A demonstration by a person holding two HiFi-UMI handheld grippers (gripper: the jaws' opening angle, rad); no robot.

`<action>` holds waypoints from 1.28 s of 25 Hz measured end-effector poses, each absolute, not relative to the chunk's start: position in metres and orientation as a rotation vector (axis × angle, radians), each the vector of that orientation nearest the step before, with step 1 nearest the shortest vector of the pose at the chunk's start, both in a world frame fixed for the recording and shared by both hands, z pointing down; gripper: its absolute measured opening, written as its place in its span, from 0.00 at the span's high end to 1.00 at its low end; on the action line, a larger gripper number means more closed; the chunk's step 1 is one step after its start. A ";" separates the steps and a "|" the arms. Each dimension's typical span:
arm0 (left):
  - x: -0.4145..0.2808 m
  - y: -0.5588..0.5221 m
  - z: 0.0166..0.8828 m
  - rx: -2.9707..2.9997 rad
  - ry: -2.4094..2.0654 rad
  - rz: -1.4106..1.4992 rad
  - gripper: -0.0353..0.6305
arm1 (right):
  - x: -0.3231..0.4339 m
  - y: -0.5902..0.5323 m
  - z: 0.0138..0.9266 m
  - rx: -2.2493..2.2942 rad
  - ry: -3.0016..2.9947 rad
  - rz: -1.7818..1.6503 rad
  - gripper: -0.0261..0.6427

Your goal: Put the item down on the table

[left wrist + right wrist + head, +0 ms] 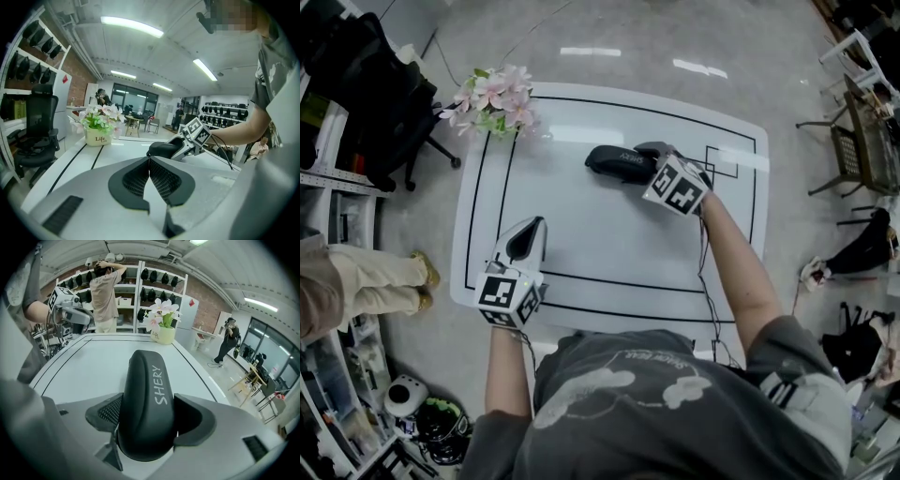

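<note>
A black oblong case lettered SHERY is at the far middle of the white table. My right gripper is shut on its near end, with a jaw on each side of the case. I cannot tell whether the case rests on the tabletop or hangs just above it. My left gripper is over the table's near left part, shut and empty, and its pads meet in the left gripper view.
A pot of pink flowers stands at the table's far left corner. A black office chair and a standing person are left of the table, beside shelves. Chairs and bags lie to the right.
</note>
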State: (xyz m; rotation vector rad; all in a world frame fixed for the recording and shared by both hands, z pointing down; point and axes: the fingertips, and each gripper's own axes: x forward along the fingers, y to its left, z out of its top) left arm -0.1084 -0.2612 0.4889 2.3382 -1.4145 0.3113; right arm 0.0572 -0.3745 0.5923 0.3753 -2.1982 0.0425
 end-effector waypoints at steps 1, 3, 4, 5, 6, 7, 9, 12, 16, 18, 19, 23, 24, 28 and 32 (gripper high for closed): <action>-0.109 -0.260 0.490 2.335 -1.413 0.311 0.94 | 0.056 -0.375 0.593 0.374 -2.196 0.035 0.47; -0.110 -0.257 0.489 2.332 -1.413 0.307 0.94 | 0.055 -0.375 0.593 0.376 -2.192 0.030 0.47; -0.111 -0.255 0.488 2.333 -1.413 0.304 0.94 | 0.055 -0.375 0.592 0.383 -2.190 0.027 0.47; -0.111 -0.254 0.487 2.333 -1.415 0.301 0.94 | 0.055 -0.375 0.591 0.394 -2.189 0.020 0.47; -0.112 -0.252 0.486 2.334 -1.417 0.298 0.94 | 0.055 -0.375 0.590 0.406 -2.192 0.011 0.46; -0.112 -0.251 0.485 2.334 -1.419 0.295 0.94 | 0.056 -0.376 0.588 0.419 -2.197 0.004 0.45; -0.114 -0.248 0.484 2.335 -1.422 0.290 0.94 | 0.056 -0.375 0.583 0.437 -2.205 0.002 0.42; -0.117 -0.242 0.480 2.346 -1.425 0.277 0.94 | 0.058 -0.373 0.572 0.463 -2.203 -0.001 0.42; -0.123 -0.235 0.472 2.370 -1.432 0.250 0.94 | 0.061 -0.366 0.548 0.542 -2.231 -0.012 0.42; -0.126 -0.229 0.465 2.385 -1.437 0.231 0.94 | 0.061 -0.359 0.532 0.612 -2.268 0.001 0.46; -0.128 -0.226 0.462 2.393 -1.440 0.223 0.94 | 0.061 -0.355 0.524 0.653 -2.292 0.014 0.49; -0.133 -0.208 0.448 2.433 -1.447 0.188 0.94 | 0.061 -0.330 0.502 0.768 -2.348 0.072 0.59; -0.134 -0.202 0.444 2.445 -1.443 0.181 0.94 | 0.061 -0.322 0.499 0.787 -2.349 0.076 0.62; -0.136 -0.175 0.432 2.489 -1.423 0.163 0.94 | 0.060 -0.286 0.486 0.855 -2.359 0.084 0.70; -0.139 -0.140 0.418 2.531 -1.395 0.136 0.94 | 0.061 -0.244 0.475 0.927 -2.370 0.104 0.81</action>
